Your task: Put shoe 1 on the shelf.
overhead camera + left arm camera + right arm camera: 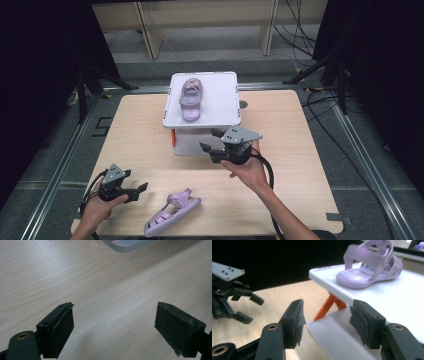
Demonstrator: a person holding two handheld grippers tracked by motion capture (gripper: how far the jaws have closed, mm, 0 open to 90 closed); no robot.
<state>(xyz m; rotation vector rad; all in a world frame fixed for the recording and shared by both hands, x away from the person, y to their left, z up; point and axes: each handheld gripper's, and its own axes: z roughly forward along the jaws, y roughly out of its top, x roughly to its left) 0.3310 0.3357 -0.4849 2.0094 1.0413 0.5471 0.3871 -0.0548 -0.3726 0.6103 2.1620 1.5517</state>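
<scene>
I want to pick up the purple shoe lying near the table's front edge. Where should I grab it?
Probably by the heel strap. The sandal lies tipped on its side on the table, so the strap loop sticks up free. The open left gripper is nearest; come from the left, one jaw through the loop.

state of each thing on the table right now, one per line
sandal on the box: upright on the lid
sandal on the table: lying on its side, untouched
white box: lid on
left tool: open, empty
right tool: open, empty
</scene>
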